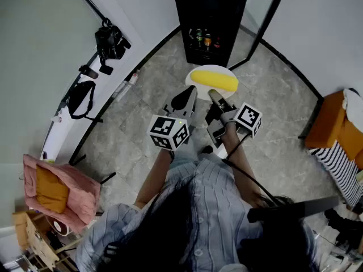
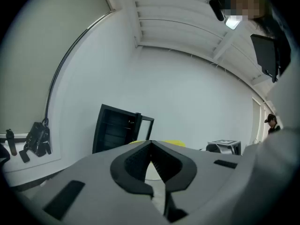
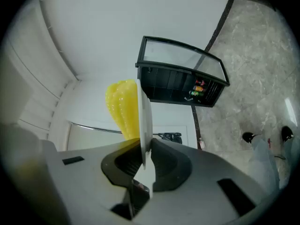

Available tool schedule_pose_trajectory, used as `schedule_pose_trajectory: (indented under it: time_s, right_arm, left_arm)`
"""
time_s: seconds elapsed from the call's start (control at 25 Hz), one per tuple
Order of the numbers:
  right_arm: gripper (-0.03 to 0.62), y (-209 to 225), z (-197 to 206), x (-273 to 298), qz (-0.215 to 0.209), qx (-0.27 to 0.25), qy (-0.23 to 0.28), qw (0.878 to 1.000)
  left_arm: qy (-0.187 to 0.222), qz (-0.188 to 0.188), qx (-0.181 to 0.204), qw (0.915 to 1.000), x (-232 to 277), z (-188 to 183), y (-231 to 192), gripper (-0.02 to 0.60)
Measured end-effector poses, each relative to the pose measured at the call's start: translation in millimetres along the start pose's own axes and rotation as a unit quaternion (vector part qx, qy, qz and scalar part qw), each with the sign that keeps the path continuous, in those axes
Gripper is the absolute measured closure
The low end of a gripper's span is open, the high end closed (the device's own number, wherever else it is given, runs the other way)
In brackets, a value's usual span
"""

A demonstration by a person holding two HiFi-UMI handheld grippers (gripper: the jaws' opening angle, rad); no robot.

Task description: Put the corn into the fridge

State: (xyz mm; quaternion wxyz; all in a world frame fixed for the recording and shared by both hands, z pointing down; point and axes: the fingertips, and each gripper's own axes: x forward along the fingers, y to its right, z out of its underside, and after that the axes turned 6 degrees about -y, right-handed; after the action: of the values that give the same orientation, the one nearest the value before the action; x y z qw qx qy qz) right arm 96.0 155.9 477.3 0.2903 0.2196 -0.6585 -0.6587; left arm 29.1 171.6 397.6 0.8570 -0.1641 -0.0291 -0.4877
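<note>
Between the right tongs (image 3: 143, 159) sits the near rim of a white plate (image 3: 144, 121), clenched edge-on. Judging by this, the corn (image 3: 122, 109) is being carried on the plate rather than pinched directly, which spares the kernels. The left tongs (image 2: 150, 145) are pressed together on nothing and sit close to the plate's left edge (image 1: 199, 91), perhaps to steady it. Whether they touch it I cannot tell. On the plate, well above the floor, the corn (image 1: 215, 81) lies flat with its long axis running left to right, broadside to the fridge (image 1: 209, 21). Which end is the tip cannot be made out. Ahead, the fridge door (image 1: 265, 13) stands open, with bottles (image 1: 207, 39) on a low shelf.
</note>
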Motion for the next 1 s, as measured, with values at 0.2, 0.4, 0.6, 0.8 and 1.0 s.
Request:
schedule_pose_trajectory:
  time_s: [0.2, 0.4, 0.6, 0.8, 1.0]
  right_arm:
    - [0.549, 4, -11, 1, 0.0, 0.017, 0.007, 1.0]
    - [0.548, 9, -18, 0, 0.008, 0.013, 0.009, 1.0]
    - [0.549, 9, -25, 5, 0.009, 0.013, 0.008, 1.0]
    - [0.549, 11, -33, 15, 0.01, 0.018, 0.009, 1.0]
    - [0.549, 7, -47, 30, 0.005, 0.007, 0.007, 1.0]
  left_arm:
    - [-0.002, 0.003, 0.002, 1.0, 9, -2, 2, 0.575]
    - [-0.005, 0.005, 0.002, 1.0, 15, 0, 1, 0.575]
    - [-0.008, 0.006, 0.001, 1.0, 24, -1, -1, 0.575]
    - [-0.01, 0.008, 0.001, 0.9999, 34, -3, -10, 0.575]
    - [-0.012, 0.007, -0.002, 0.9999, 50, -10, -23, 0.575]
